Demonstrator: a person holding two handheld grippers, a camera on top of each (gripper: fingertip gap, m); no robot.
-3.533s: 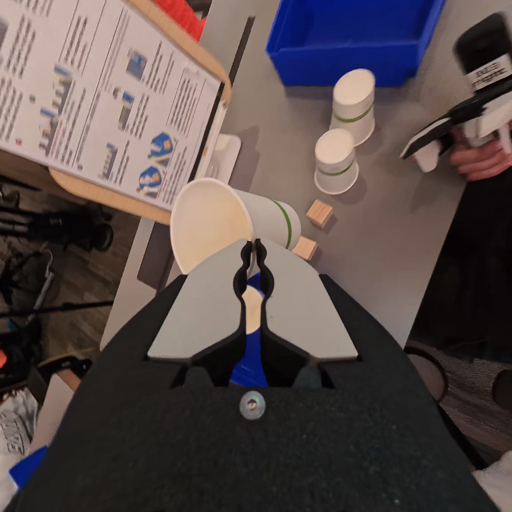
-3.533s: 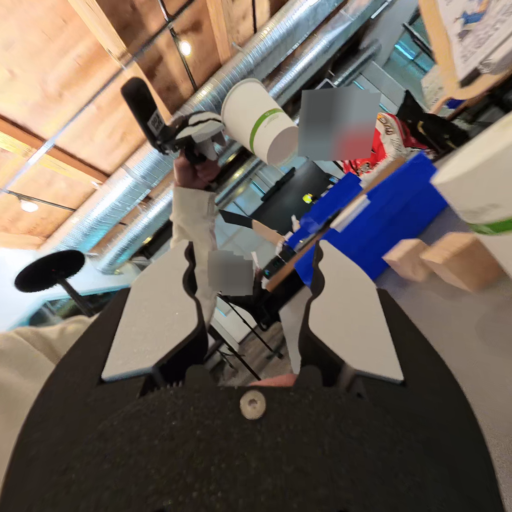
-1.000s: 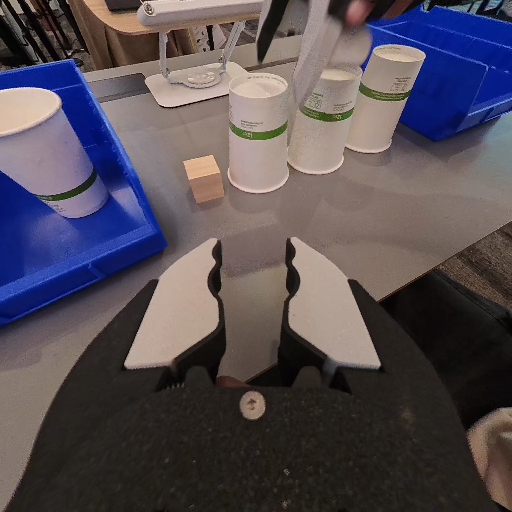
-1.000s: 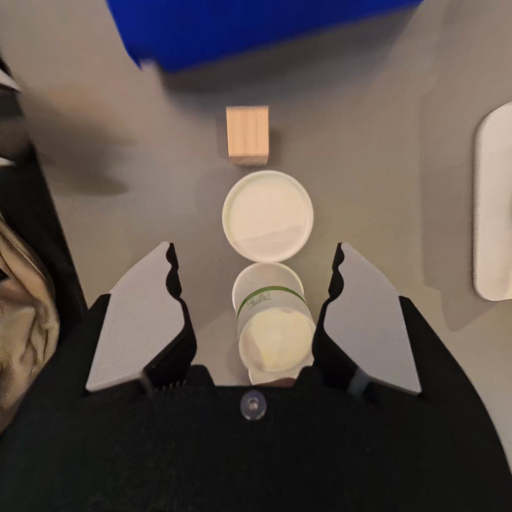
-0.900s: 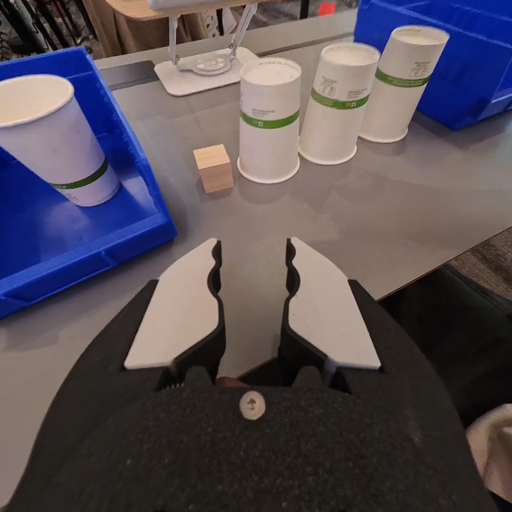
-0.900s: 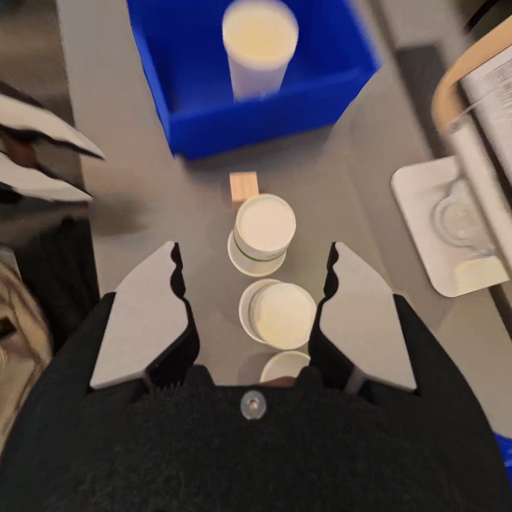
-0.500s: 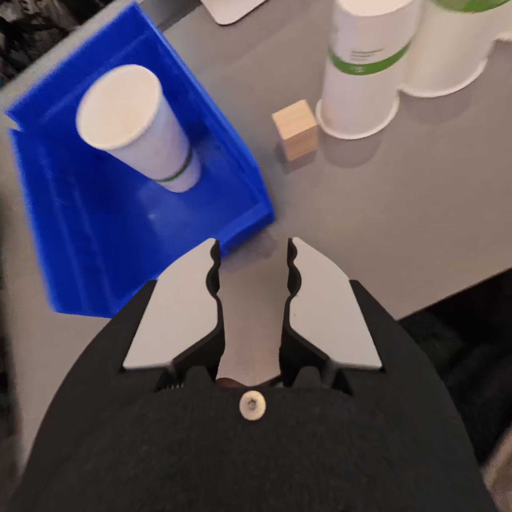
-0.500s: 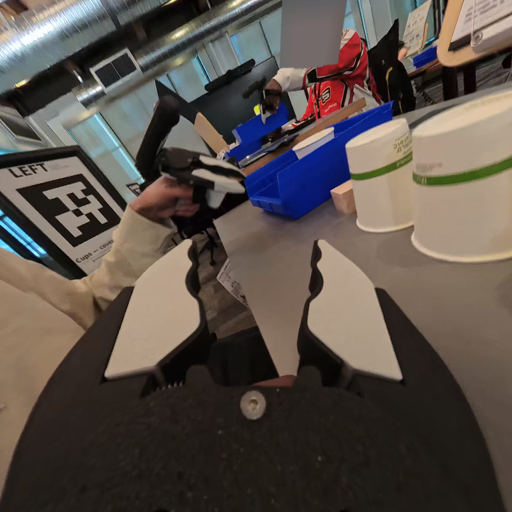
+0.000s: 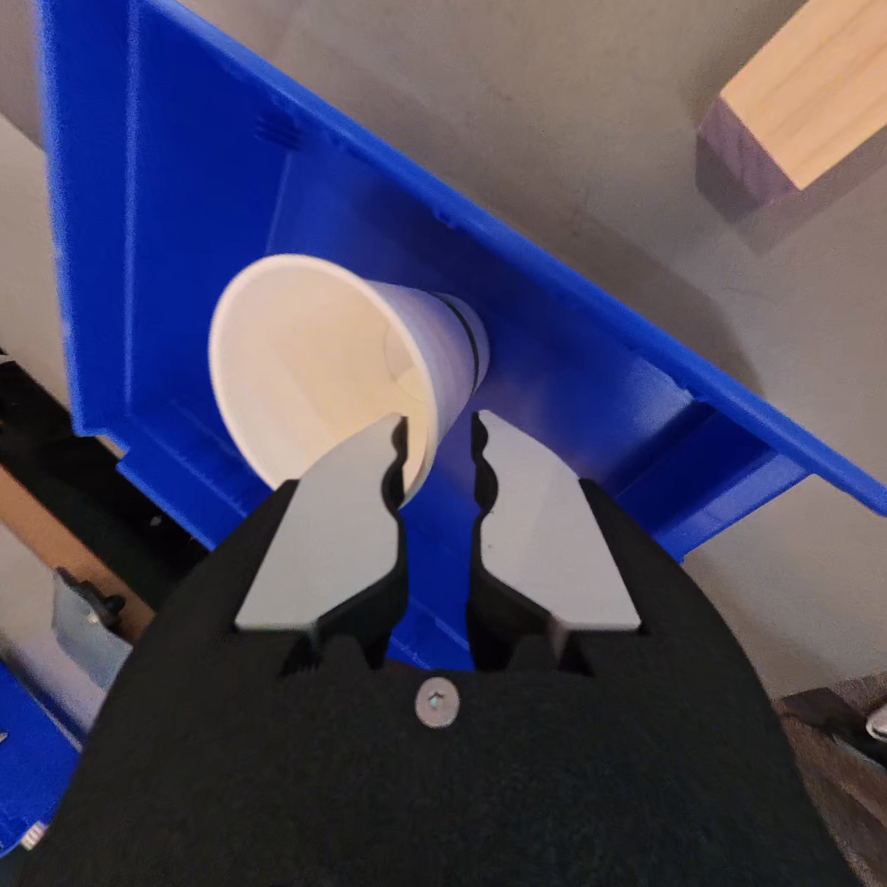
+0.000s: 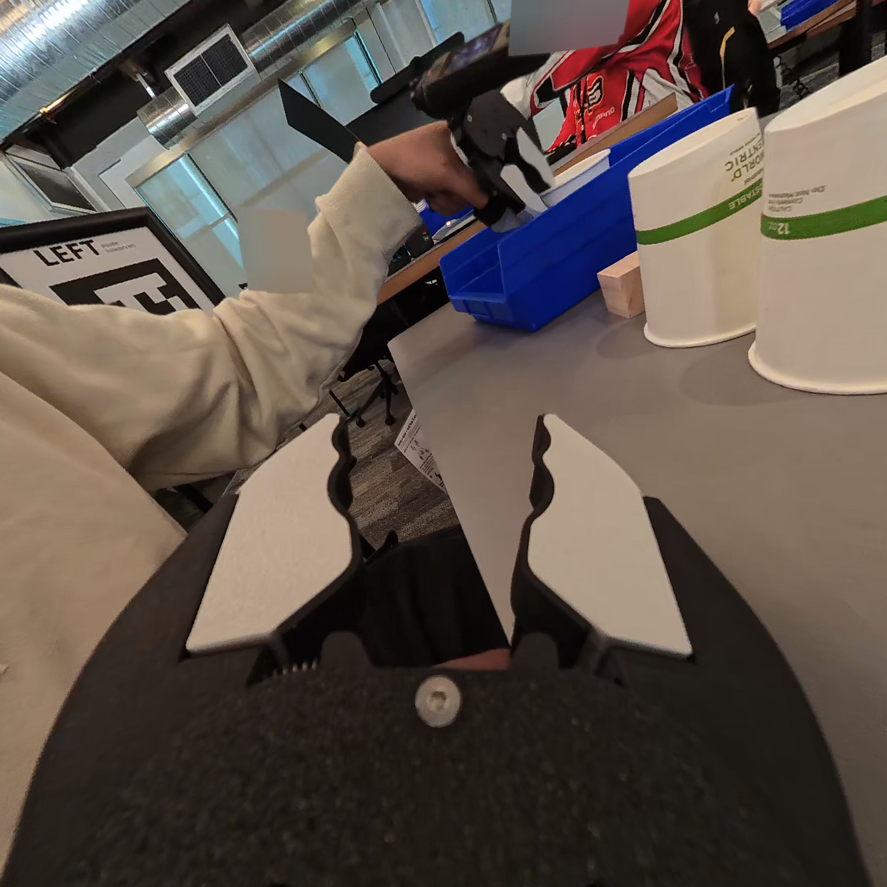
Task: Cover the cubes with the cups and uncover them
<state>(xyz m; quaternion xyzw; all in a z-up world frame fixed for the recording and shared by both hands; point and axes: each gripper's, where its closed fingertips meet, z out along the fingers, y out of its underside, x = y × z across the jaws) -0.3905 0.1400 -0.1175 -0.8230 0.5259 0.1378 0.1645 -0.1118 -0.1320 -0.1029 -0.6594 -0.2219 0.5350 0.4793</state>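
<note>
Left gripper (image 9: pixel 437 422): fingers parted, straddling the near rim of the upright paper cup (image 9: pixel 336 365), one finger inside the mouth, one outside; not yet closed on the wall. Cup standing in the blue bin (image 9: pixel 201 158) on the grey table (image 9: pixel 600 120). Uncovered wooden cube (image 9: pixel 811 91) just beyond the bin wall.

Right gripper (image 10: pixel 441 422): fingers spread wide, empty, held low at the table edge. Two inverted cups (image 10: pixel 696 230) (image 10: pixel 835 254) side by side ahead on the right, cube beside the farther one. Contents under the inverted cups not visible.
</note>
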